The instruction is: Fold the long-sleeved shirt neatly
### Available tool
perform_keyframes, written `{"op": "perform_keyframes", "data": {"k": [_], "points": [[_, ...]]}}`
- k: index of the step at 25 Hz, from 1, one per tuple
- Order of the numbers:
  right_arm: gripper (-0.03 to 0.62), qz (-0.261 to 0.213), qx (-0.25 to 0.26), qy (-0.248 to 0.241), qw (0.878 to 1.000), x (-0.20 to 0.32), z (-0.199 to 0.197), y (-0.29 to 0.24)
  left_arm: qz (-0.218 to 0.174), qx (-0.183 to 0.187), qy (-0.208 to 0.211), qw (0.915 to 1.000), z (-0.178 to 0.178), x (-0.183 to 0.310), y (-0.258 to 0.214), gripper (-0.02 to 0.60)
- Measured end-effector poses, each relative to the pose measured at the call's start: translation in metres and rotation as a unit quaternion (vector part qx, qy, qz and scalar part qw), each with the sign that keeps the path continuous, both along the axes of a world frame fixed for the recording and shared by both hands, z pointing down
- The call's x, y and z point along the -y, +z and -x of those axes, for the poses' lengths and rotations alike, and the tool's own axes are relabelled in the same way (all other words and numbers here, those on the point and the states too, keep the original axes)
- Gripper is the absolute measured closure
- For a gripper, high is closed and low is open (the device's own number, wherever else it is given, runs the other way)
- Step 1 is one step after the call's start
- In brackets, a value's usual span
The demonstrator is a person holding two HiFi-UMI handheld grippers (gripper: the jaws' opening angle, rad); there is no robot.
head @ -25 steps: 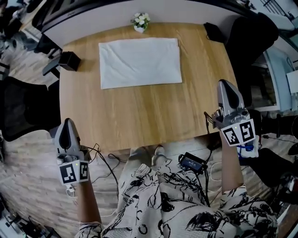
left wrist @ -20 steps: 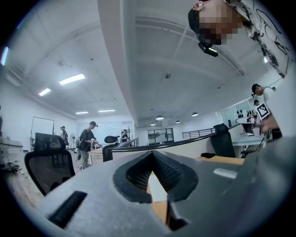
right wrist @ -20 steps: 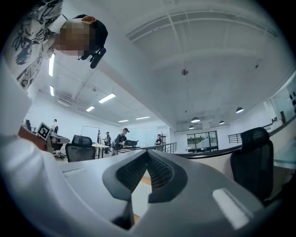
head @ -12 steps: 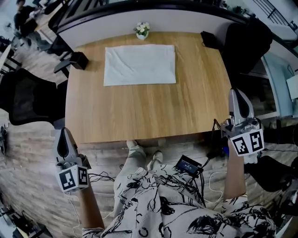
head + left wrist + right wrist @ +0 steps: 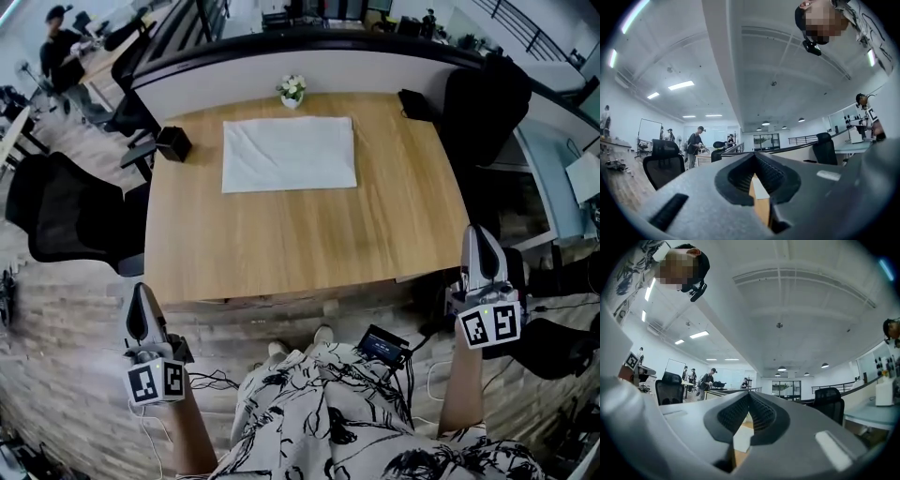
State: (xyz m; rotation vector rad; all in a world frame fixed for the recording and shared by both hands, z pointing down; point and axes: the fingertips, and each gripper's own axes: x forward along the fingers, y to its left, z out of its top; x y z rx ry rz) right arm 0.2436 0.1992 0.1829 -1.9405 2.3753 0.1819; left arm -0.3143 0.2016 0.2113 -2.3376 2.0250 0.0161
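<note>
A white shirt [image 5: 290,154], folded into a flat rectangle, lies at the far middle of the wooden table [image 5: 300,234]. Both grippers hang off the table, on the near side of its front edge. My left gripper [image 5: 138,290] is at the lower left, over the floor, shut with nothing in it. At the right, level with the table's front corner, my right gripper [image 5: 480,232] is also shut and empty. In the left gripper view the closed tips [image 5: 754,154] meet, with a strip of the table showing through the gap below them. The right gripper view shows the same at its closed tips [image 5: 749,393].
A small pot of white flowers [image 5: 292,89] stands behind the shirt. A black box [image 5: 173,143] sits at the table's left edge and a black object [image 5: 414,103] at its far right corner. Black chairs [image 5: 70,211] stand to the left, another [image 5: 487,98] to the right. Cables lie on the floor.
Both grippers have drawn back from the table toward me and stayed shut. The table and the folded shirt now look smaller and farther away. More of the room shows.
</note>
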Motion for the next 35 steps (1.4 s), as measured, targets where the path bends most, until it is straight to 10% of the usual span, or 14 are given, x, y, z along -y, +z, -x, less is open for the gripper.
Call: {"op": "perform_keyframes", "data": {"k": [15, 35], "points": [[0.582, 0.026, 0.011, 0.066, 0.997, -0.064, 0.022, 0.048, 0.02, -0.009, -0.001, 0.9998, 0.027, -0.022, 0.035, 0.578], [0.583, 0.026, 0.005, 0.035, 0.999, -0.039, 0.051, 0.04, 0.016, 0.019, 0.027, 0.9993, 0.008, -0.015, 0.028, 0.578]]}}
